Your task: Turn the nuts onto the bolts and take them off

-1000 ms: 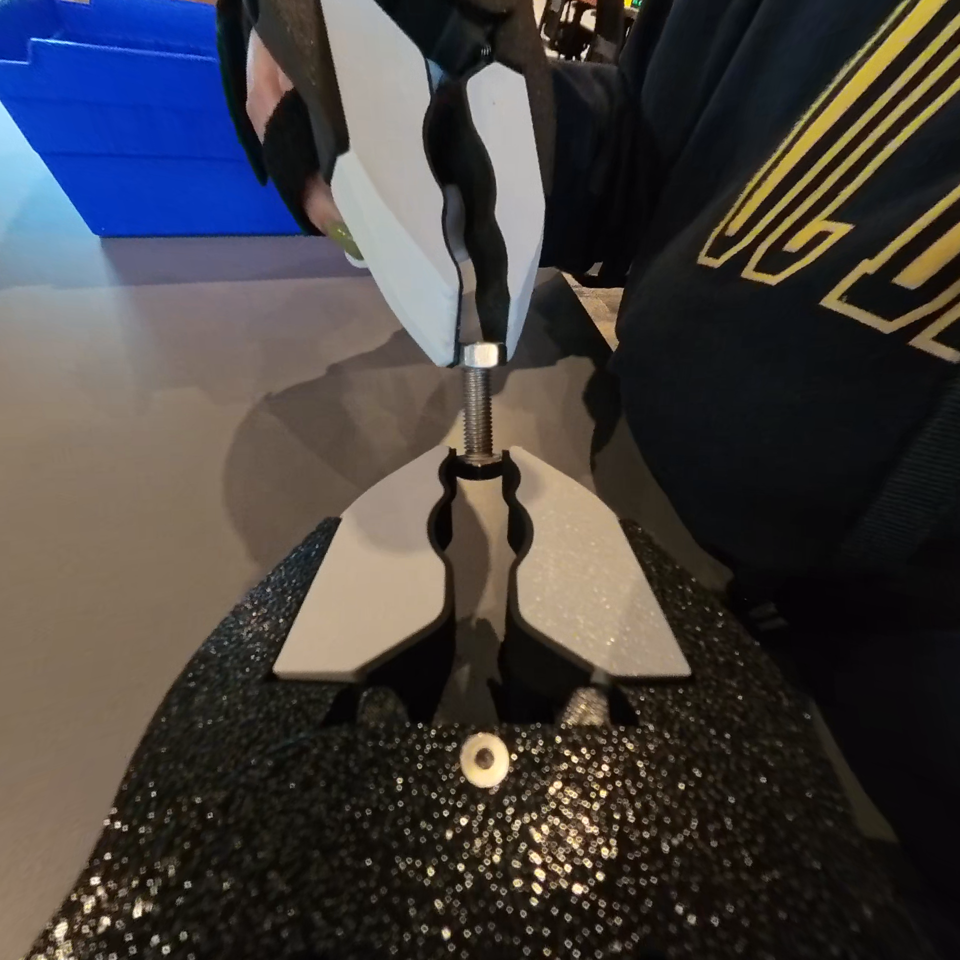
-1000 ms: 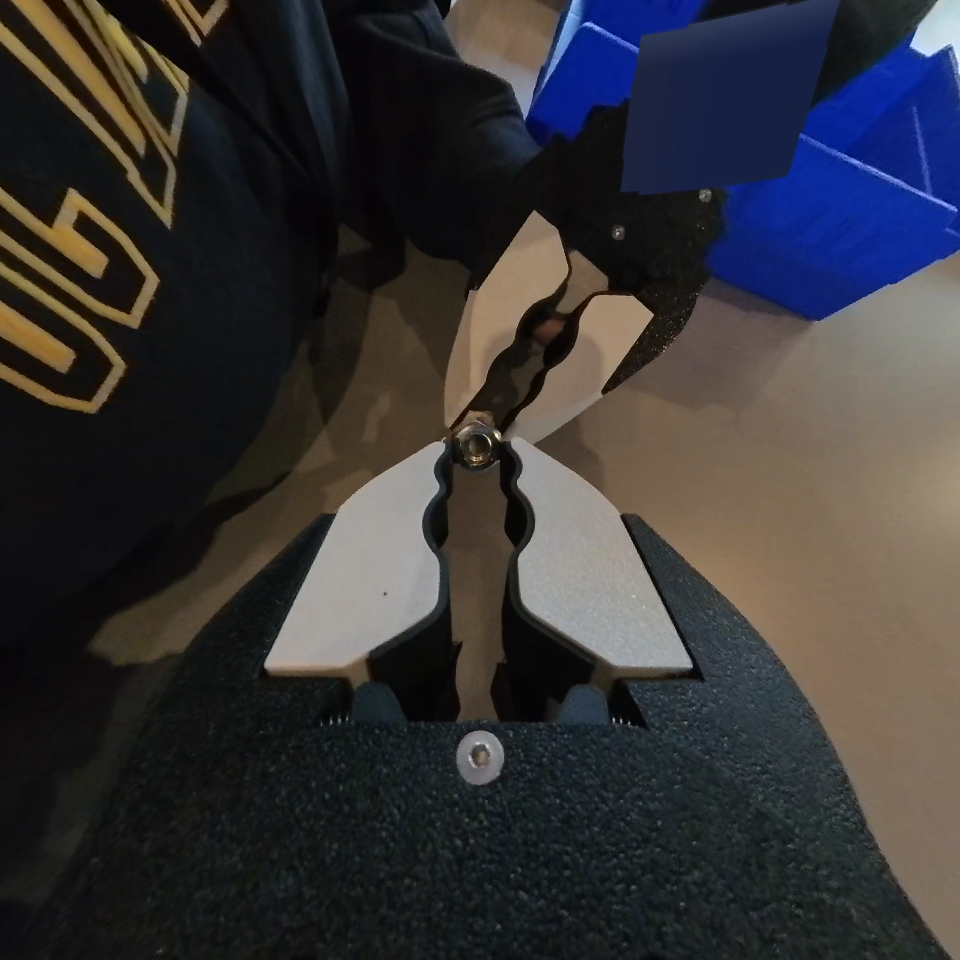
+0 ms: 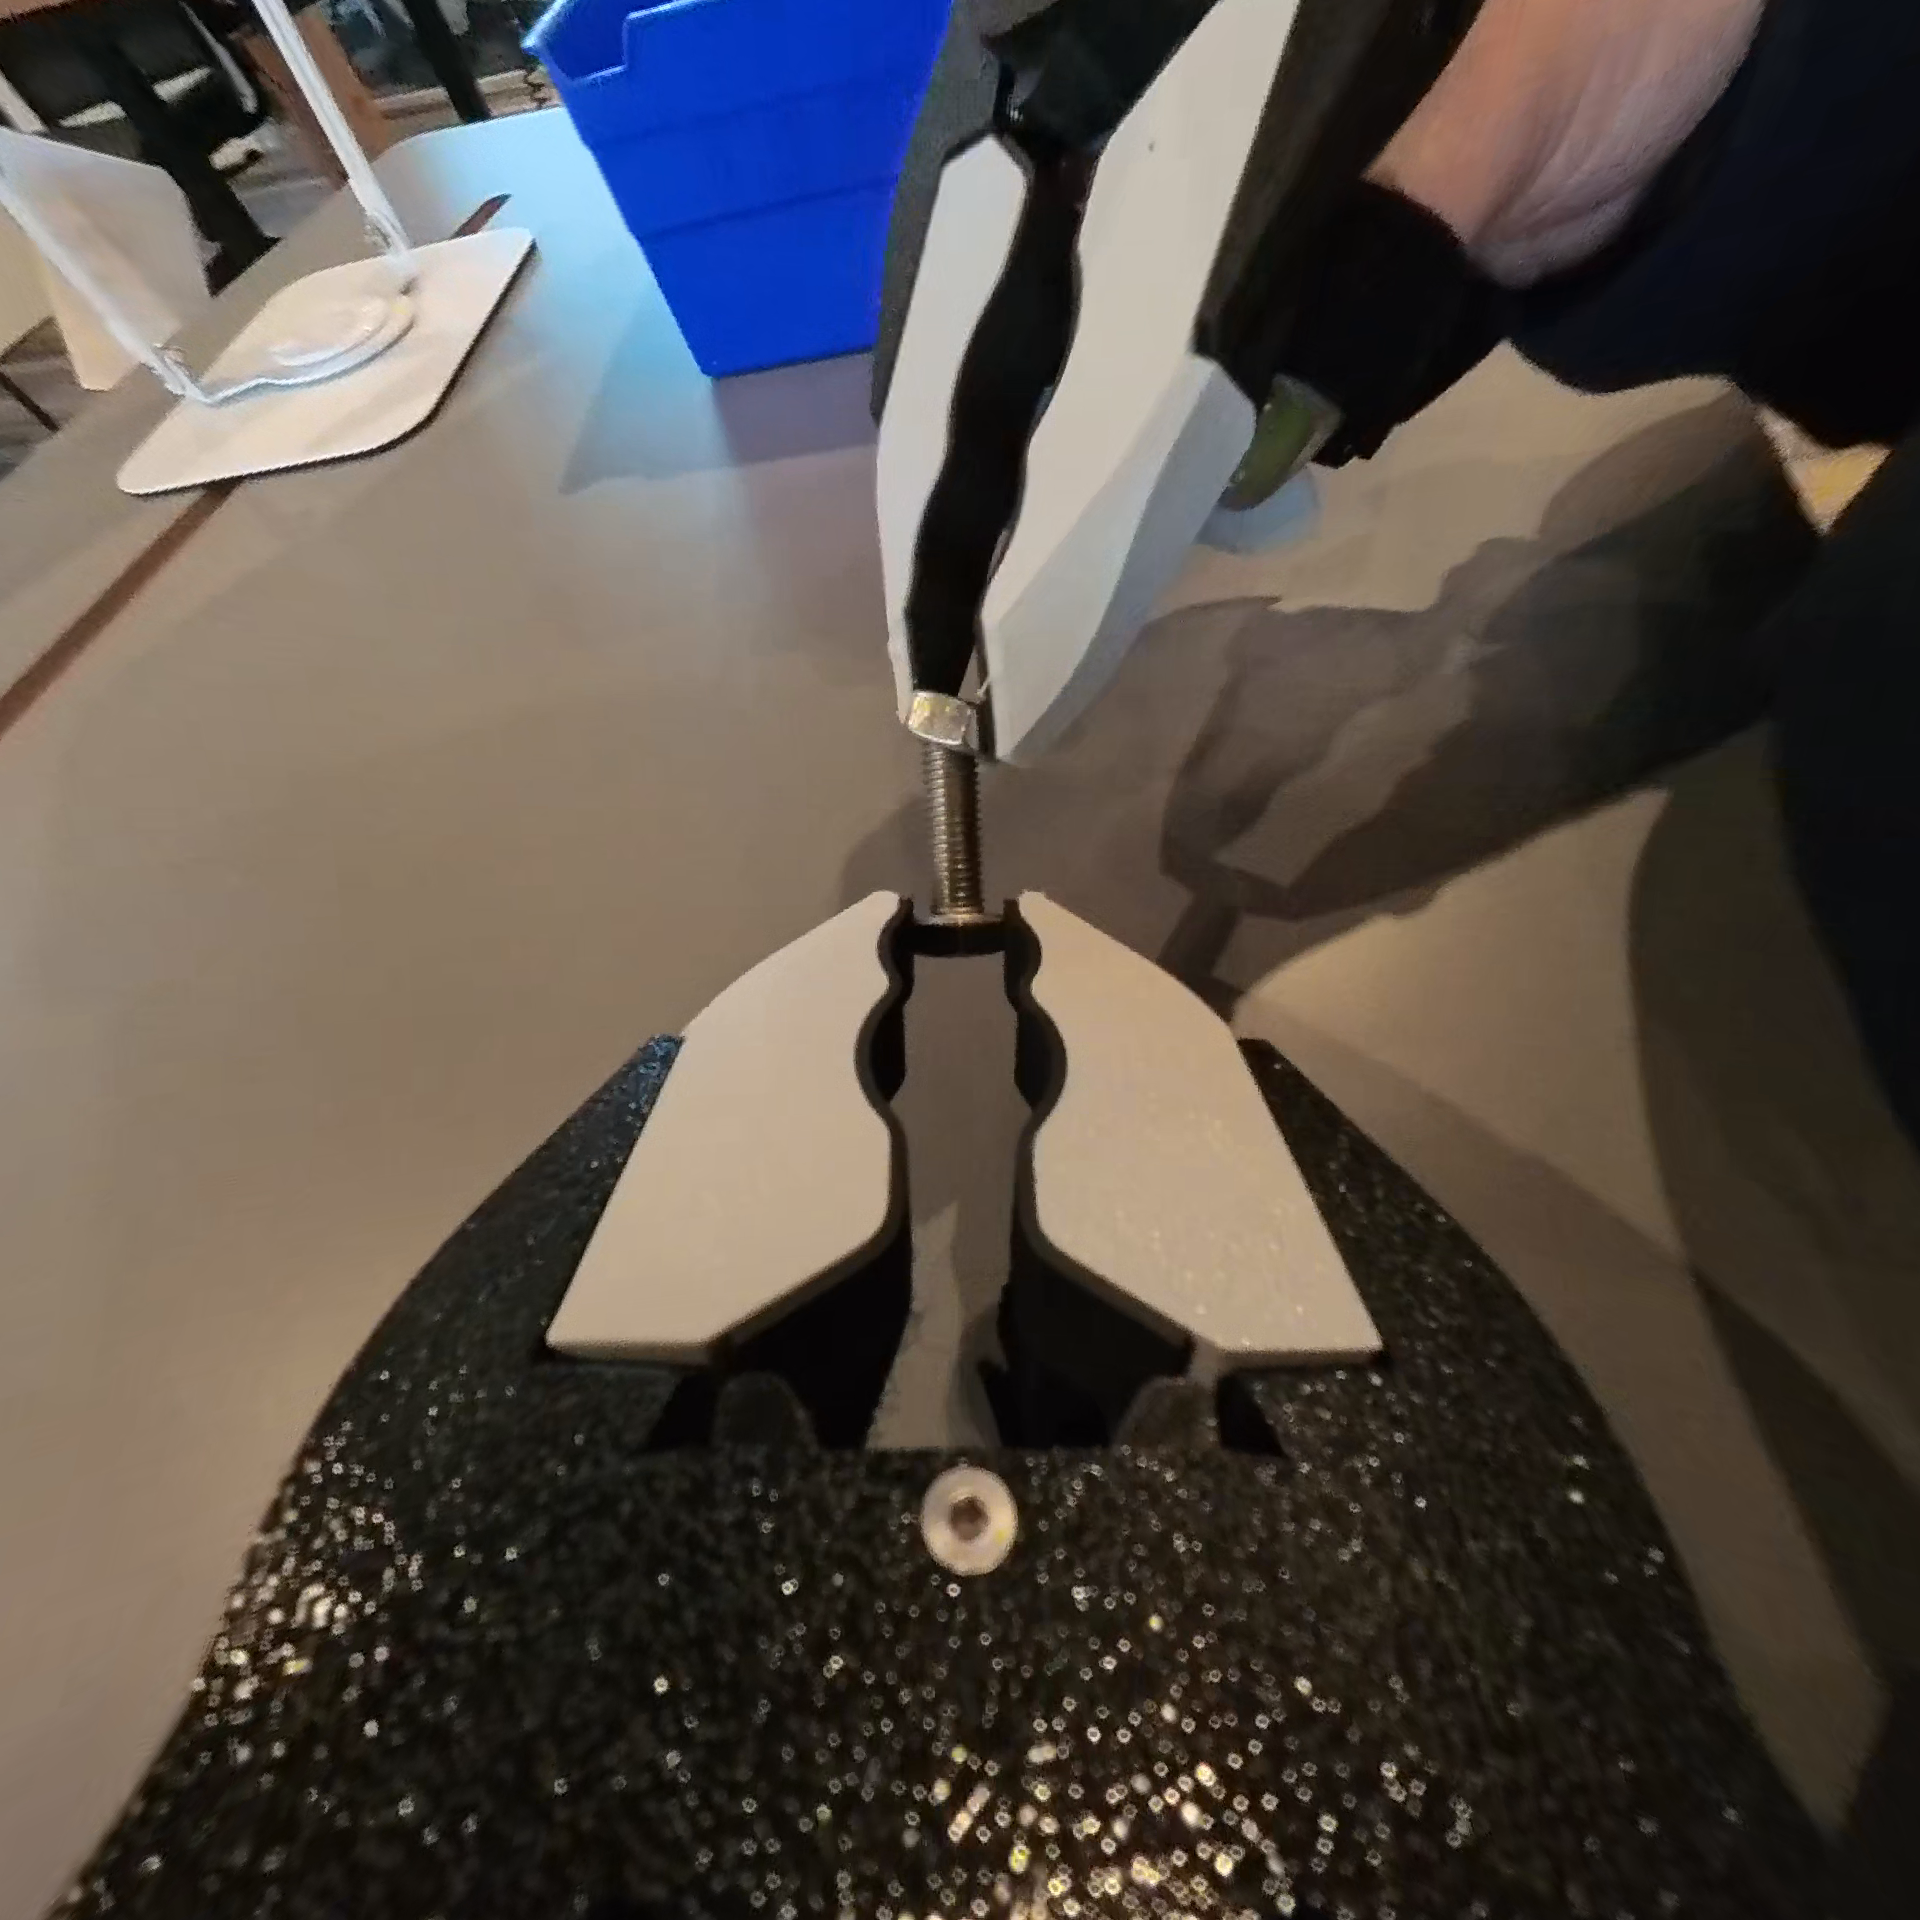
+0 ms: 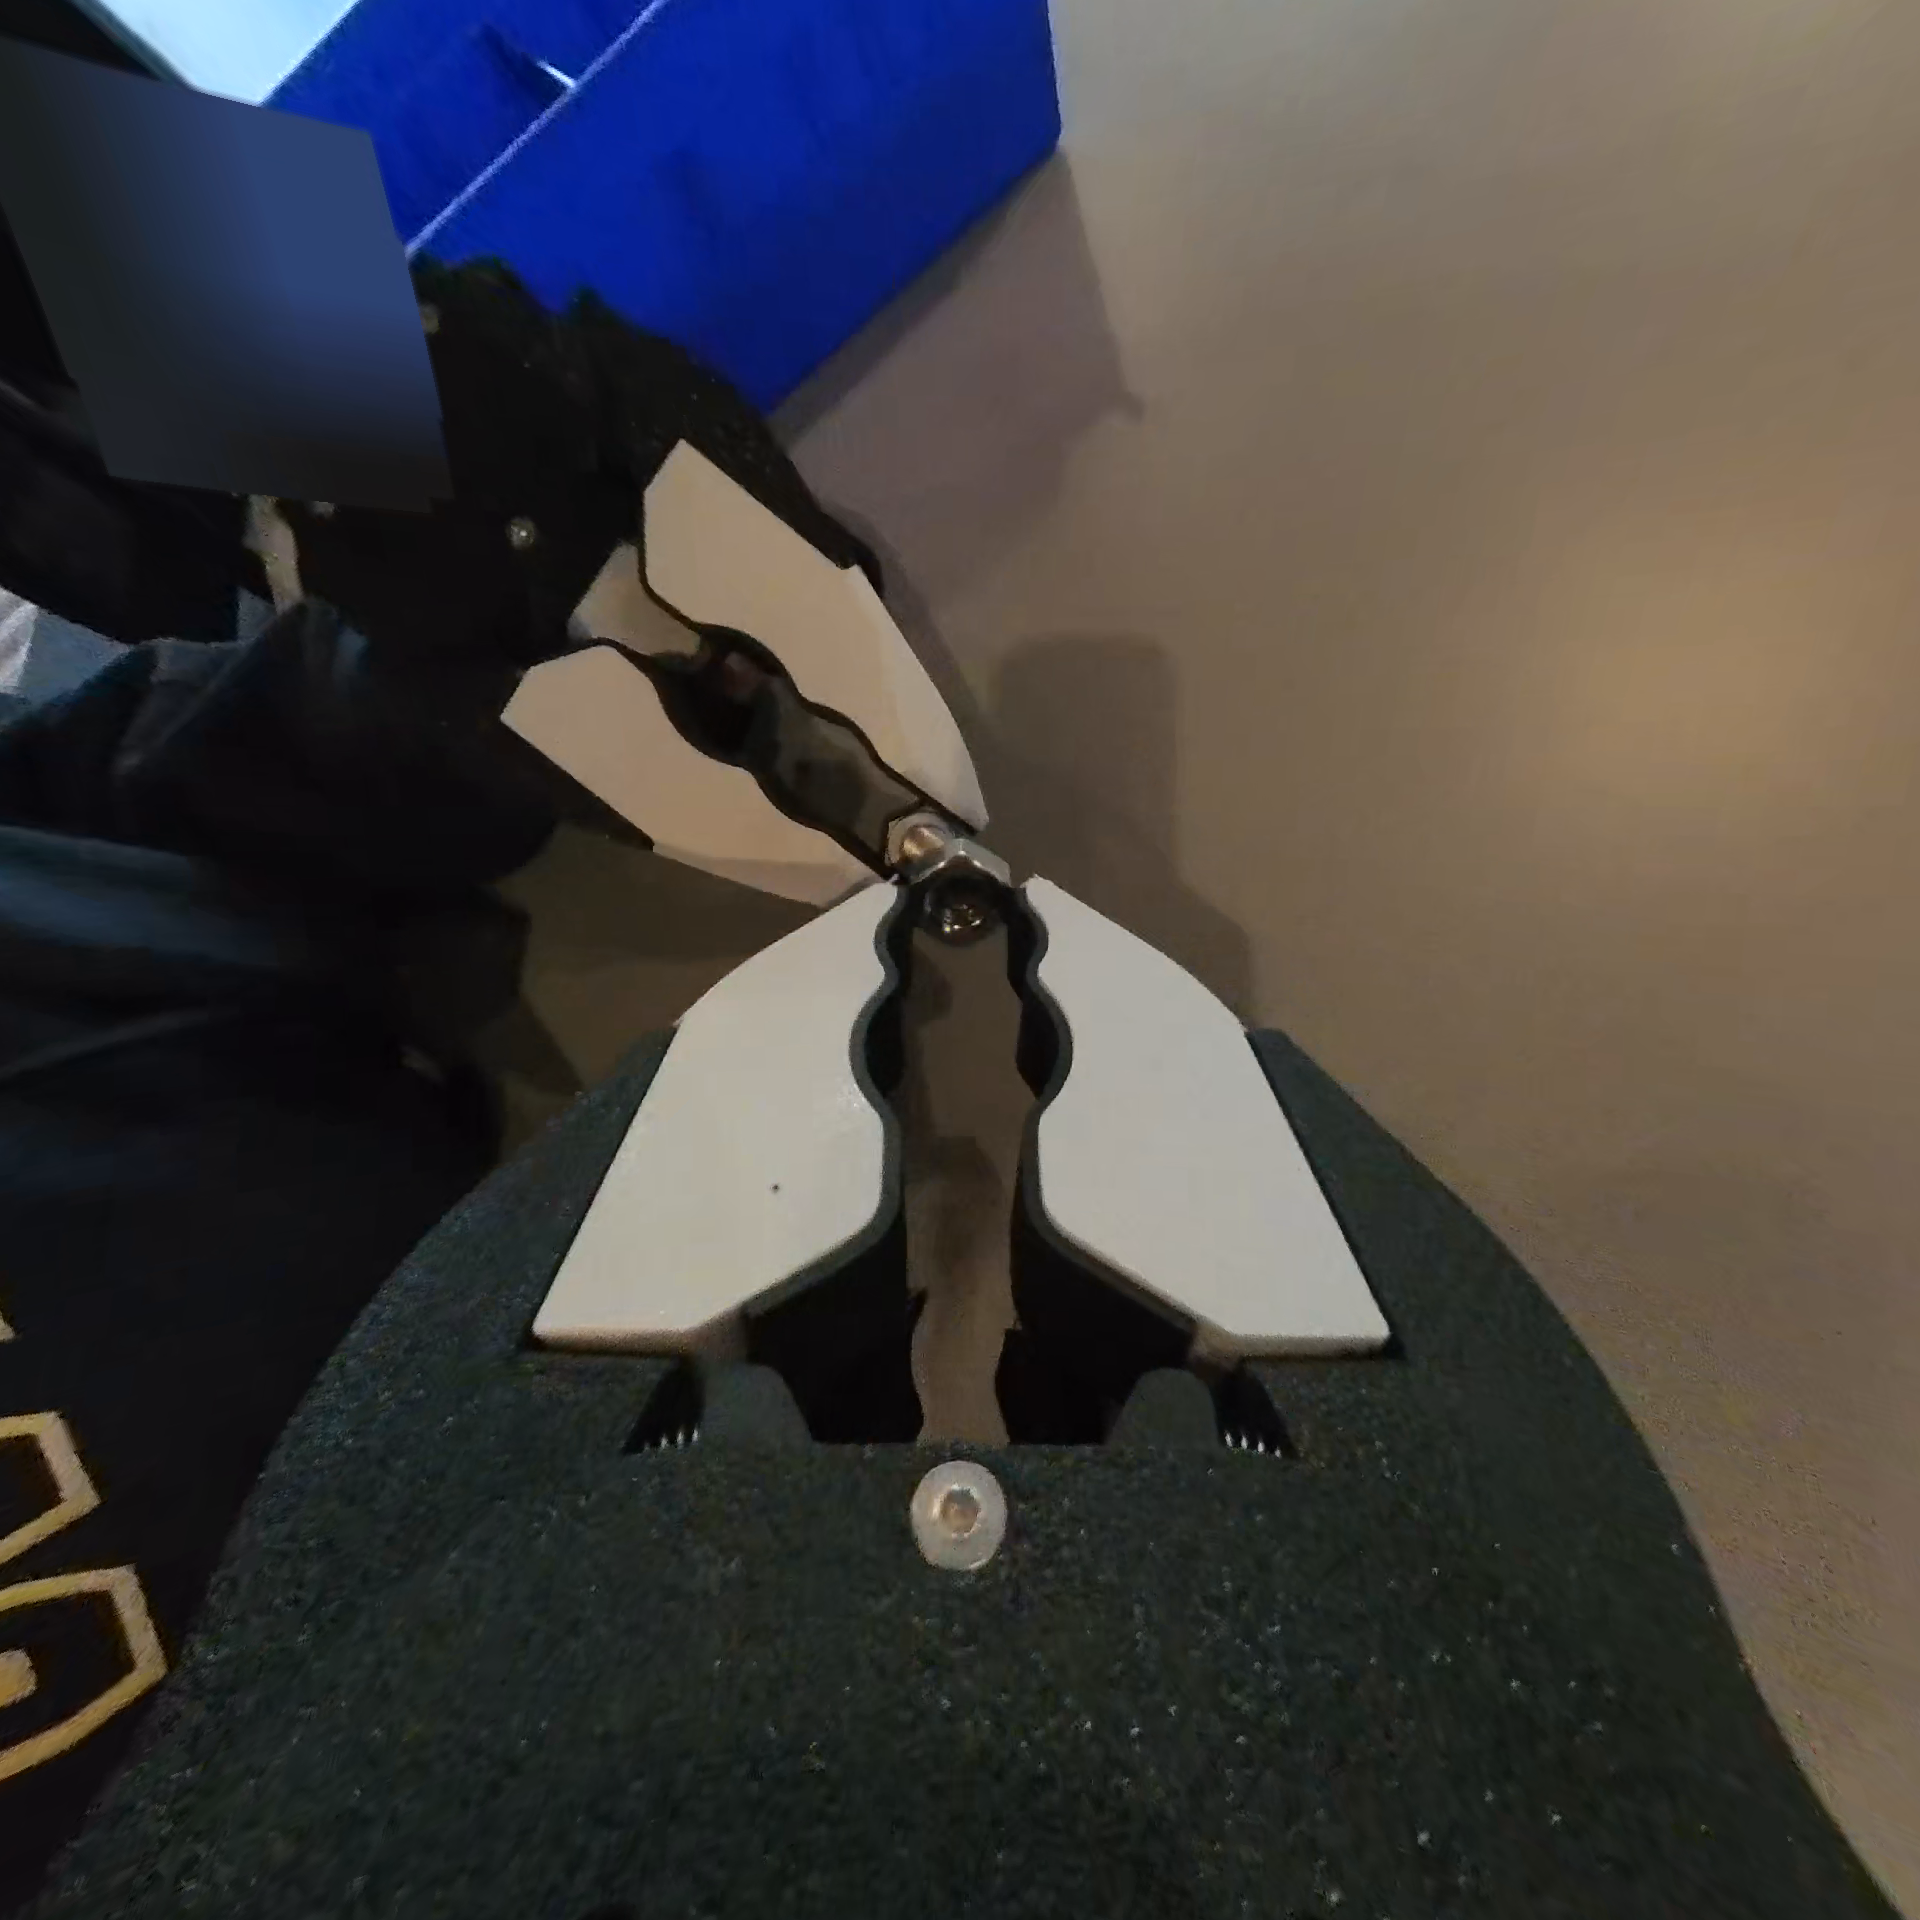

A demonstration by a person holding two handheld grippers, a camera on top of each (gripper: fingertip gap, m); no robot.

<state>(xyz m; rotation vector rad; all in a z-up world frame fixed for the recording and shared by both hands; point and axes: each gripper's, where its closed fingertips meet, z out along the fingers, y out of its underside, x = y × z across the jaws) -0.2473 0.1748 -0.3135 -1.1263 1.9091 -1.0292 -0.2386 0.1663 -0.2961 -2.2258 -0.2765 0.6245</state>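
The bolt (image 3: 954, 831) is bright metal, its shank finely threaded and shiny, and the hex nut (image 3: 940, 719) at its far end is polished metal with mirror-like flats. The left claw (image 3: 958, 914) has matt pale grey plastic fingers (image 3: 769, 1164) with black rubbery-looking inner edges, set in a rough black body that sparkles like coarse grit; a small smooth metal screw (image 3: 968, 1525) sits in it. The right claw (image 4: 958, 902) has the same matt finger plates, its body a duller, sandpaper-like black. The tabletop (image 3: 416, 831) is smooth, matt grey-brown. The far bin (image 3: 748, 177) is glossy blue plastic. The sleeve (image 4: 208, 1039) on the left is dark, soft cloth.
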